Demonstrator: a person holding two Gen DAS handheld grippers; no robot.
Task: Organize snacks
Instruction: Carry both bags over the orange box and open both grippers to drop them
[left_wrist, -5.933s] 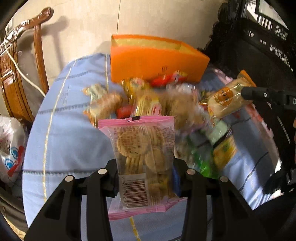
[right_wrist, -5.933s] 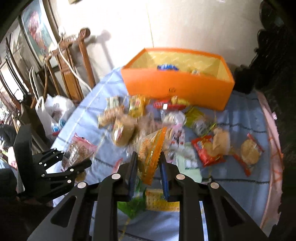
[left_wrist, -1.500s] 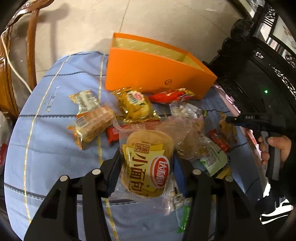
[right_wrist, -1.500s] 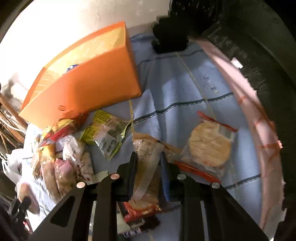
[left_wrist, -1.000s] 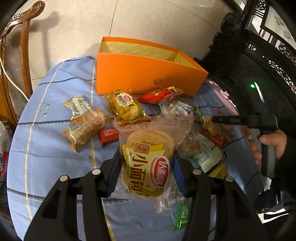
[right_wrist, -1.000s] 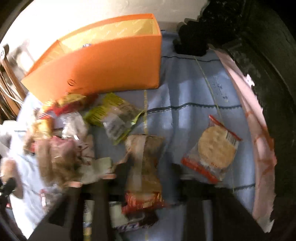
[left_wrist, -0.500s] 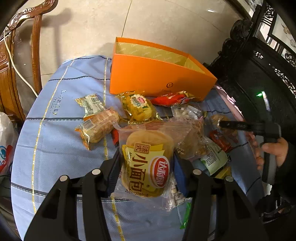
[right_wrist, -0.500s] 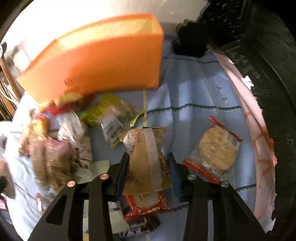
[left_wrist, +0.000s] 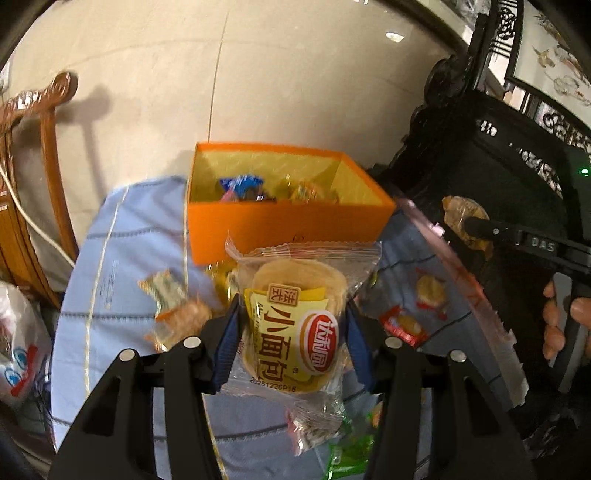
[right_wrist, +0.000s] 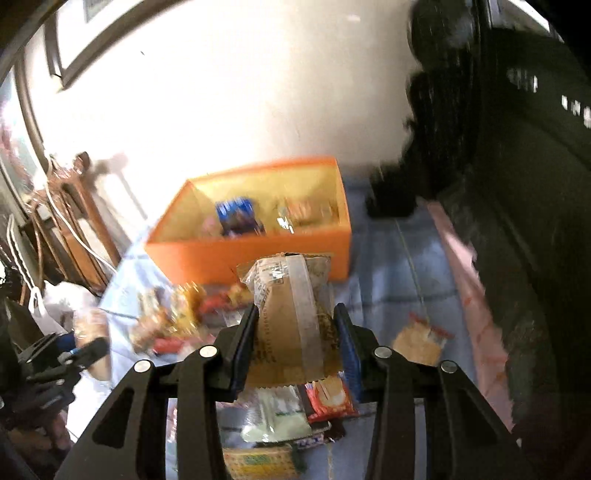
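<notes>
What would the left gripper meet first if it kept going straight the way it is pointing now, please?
Probably the orange box. The left gripper, shut on the bread packet, points down toward the box's near wall, so the packet's front edge would likely touch there first. Depth is hard to judge in this fisheye view.

Both fisheye views curve strongly and darken at the edges. The right wrist view is motion-blurred, its pale wall (right_wrist: 240, 110) blown out by glare. The left wrist view is sharper, with a chair (left_wrist: 48, 122) casting a soft shadow.
</notes>
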